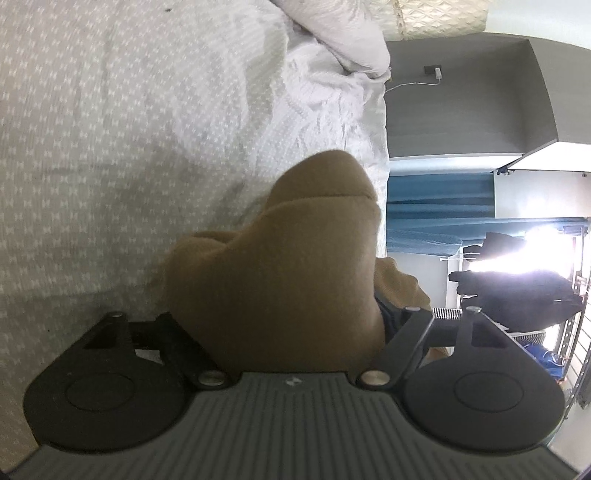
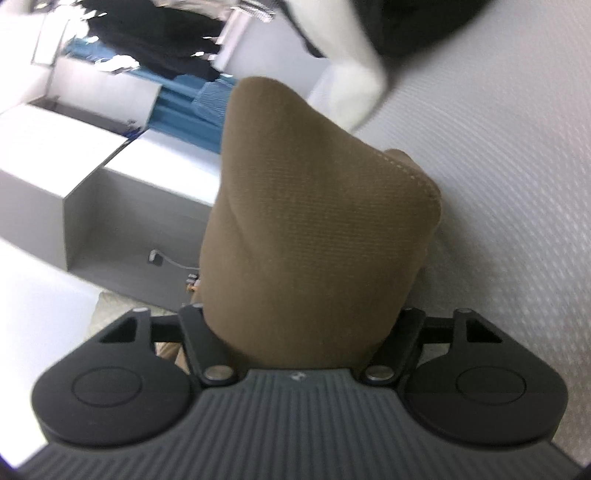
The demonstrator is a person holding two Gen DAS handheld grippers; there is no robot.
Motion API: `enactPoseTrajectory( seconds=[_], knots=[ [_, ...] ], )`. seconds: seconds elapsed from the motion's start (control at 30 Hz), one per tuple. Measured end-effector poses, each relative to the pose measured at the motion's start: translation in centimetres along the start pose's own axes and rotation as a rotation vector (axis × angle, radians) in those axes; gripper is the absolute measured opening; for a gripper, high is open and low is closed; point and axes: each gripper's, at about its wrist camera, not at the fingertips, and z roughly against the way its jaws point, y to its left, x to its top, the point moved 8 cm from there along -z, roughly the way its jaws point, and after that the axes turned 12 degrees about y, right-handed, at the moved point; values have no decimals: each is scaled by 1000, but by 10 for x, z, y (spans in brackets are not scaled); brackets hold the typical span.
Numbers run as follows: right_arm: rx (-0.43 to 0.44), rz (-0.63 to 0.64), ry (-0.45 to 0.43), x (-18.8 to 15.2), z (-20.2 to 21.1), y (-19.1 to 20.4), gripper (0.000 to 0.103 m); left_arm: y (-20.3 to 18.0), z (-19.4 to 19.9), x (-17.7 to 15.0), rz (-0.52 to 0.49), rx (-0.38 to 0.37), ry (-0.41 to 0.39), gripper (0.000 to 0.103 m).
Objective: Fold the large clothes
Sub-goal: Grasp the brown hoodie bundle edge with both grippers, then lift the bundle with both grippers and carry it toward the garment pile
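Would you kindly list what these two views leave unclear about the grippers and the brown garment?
- Left gripper fingertips: left wrist view, covered by the bunched brown garment.
- Right gripper fingertips: right wrist view, hidden under the same garment.
- Grip: neither view shows pads pressing cloth.
- Garment type and extent: cut off by the gripper bodies.
- Dark items at the top: right wrist view, motion-blurred.

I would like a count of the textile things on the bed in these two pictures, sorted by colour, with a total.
Brown: 1, the brown garment, bunched between the fingers of each gripper
White: 2, the patterned bedspread and the white pillow
Total: 3
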Motion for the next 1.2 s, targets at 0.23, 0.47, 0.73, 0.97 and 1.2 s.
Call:
enactPoseTrajectory(
  seconds=[0.23, 0.47, 0.73, 0.97, 1.2],
  knots=[
    [64, 125, 4, -2, 16, 36, 66, -1, 5, 7, -11, -19, 4, 75],
    [118, 208, 8, -12, 49, 58, 66, -7, 26, -3, -42, -73, 23, 73],
    [160, 260, -37, -19, 125, 70, 66, -25, 55, -48, -101, -106, 109, 73],
    [183, 211, -123, -6, 208, 54, 66, -61, 71, -119, -204, -109, 202, 73],
    [196, 253, -245, 17, 299, 57, 66, -120, 58, -193, -281, -161, 314, 73]
  ],
)
